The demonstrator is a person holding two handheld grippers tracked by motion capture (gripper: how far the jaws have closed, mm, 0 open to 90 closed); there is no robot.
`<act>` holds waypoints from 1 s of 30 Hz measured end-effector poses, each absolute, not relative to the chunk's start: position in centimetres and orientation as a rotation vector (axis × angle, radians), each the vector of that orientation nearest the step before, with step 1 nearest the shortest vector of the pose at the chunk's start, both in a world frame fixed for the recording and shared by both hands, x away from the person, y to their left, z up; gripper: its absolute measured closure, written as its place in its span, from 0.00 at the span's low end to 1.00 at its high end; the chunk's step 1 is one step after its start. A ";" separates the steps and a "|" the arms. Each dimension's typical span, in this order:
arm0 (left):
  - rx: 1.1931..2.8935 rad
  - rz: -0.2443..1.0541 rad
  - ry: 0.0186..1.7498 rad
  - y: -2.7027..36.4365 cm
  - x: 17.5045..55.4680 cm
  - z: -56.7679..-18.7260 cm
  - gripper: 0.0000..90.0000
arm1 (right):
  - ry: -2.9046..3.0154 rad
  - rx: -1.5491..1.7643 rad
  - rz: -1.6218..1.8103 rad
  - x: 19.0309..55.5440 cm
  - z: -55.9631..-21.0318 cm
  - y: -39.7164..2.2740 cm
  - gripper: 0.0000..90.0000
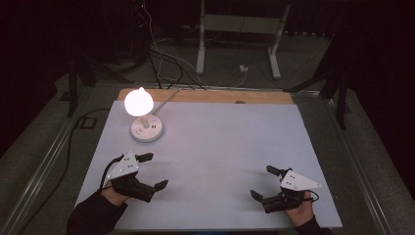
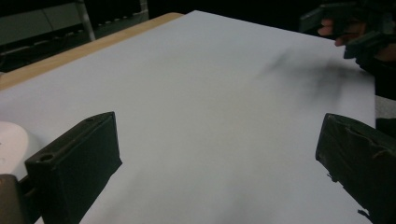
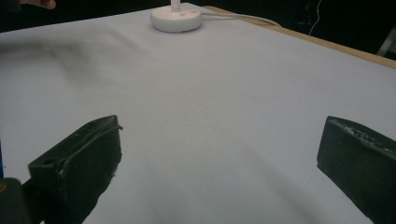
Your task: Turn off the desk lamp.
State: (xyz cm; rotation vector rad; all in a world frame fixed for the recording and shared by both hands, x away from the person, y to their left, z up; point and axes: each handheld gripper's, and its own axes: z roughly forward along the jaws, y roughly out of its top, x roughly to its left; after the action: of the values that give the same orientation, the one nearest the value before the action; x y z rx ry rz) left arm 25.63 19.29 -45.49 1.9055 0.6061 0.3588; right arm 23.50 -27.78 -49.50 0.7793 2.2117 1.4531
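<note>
The lamp (image 1: 142,117) stands near the far left corner of the table (image 1: 220,147). It has a round, flat white base (image 1: 147,129) with small dark markings on top, a short white stem and a bulbous shade that glows bright white. A white cable (image 1: 169,96) runs from the base to the far edge of the table.

The left gripper (image 1: 151,170) sits near the front left corner, just in front of the lamp, jaws spread wide and holding nothing. The right gripper (image 1: 266,182) sits near the front right corner, well apart from the lamp, jaws likewise spread wide and empty. The right gripper view shows the base (image 3: 176,18) at the far end of the bare table surface.
</note>
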 end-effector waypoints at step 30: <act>1.838 0.588 0.933 18.9 31.0 -45.5 0.01 | 2.223 0.784 1.456 23.5 -49.6 -27.8 0.00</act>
State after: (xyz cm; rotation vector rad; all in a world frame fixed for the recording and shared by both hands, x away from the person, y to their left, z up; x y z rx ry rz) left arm 31.03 18.91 -45.49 1.8380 0.9334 0.5879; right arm 23.52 -27.82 -49.55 0.7835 2.2228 1.4560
